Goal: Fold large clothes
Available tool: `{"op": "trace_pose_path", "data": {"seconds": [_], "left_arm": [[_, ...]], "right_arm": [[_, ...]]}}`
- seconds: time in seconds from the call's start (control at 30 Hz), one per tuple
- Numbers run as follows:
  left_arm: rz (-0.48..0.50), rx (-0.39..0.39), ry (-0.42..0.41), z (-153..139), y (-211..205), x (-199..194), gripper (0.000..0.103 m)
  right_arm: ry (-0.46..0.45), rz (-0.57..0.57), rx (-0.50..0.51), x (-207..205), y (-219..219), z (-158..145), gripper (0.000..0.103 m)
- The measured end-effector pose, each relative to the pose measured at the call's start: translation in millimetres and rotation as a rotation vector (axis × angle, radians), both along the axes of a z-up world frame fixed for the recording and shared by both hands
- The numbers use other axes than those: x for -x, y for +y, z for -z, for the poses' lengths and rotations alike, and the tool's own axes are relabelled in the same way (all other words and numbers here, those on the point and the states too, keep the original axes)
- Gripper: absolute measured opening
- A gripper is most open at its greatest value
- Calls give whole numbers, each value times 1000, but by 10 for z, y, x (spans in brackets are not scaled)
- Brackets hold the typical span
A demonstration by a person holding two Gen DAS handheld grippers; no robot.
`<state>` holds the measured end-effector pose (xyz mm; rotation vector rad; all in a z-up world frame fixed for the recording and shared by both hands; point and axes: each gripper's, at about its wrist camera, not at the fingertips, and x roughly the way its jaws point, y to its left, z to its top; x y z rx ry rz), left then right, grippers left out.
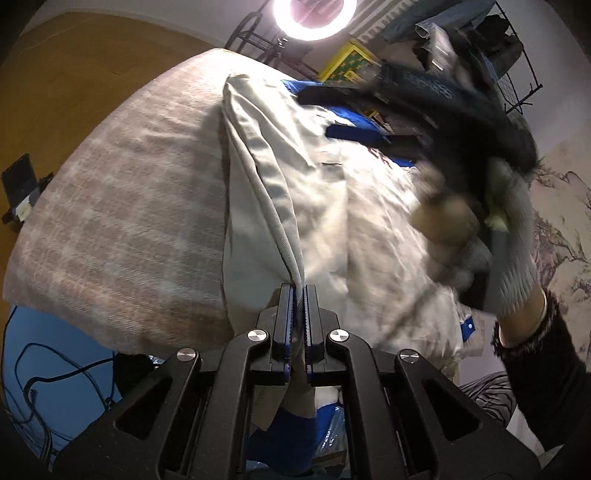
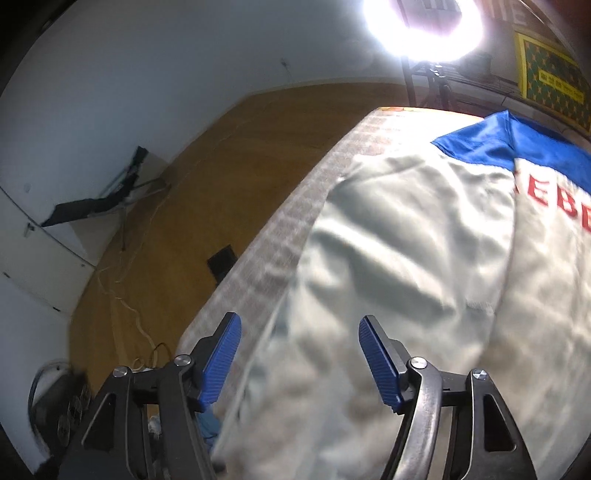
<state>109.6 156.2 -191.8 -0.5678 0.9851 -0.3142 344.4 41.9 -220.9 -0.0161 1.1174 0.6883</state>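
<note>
A large pale grey jacket (image 1: 325, 206) with blue shoulders and red letters lies on a checked cloth surface (image 1: 122, 221). My left gripper (image 1: 298, 291) is shut on a raised fold of the jacket at its near edge. In the left wrist view my right gripper (image 1: 354, 114) hovers blurred over the jacket's far right part, held by a gloved hand (image 1: 509, 236). In the right wrist view the right gripper (image 2: 300, 325) is open and empty above the jacket (image 2: 406, 258), whose blue shoulder (image 2: 509, 144) and red letters show at the right.
A ring light (image 1: 314, 14) stands beyond the far edge. A wooden floor (image 2: 207, 177) with cables lies to the left. A wire rack with clutter (image 1: 480, 44) stands at the back right. A blue sheet with cables (image 1: 48, 354) lies at the lower left.
</note>
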Motion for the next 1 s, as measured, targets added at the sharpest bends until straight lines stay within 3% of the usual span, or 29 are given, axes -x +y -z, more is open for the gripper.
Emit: {"op": "trace_pose_path", "data": {"seconds": [0.27,0.57,0.6,0.67,0.7,0.83,1.0], "left_arm": [[10,26,0,-10,-2,-60,2],[28,14,6,21,1,-64,2],[27,13,6,4,-3,-67,2],[25,13,8,7,10,-72,2],[24,13,9,13,3,-62,2],[29,4,2,-12,-20,-47,2],[57,-18,-23,-120,-142,-39,1]], "right_arm": [[-13,-10,200,-412,660,265,69],[-62,-67,434,-483,1066,618,65],[-66,-73,451,-484,1082,649,61],[-71,-75,481,-510,1067,713,44],[-68,-72,491,-504,1050,732,29],[-49,-50,442,-552,894,718,7],[-14,17,226,-588,507,510,3]]}}
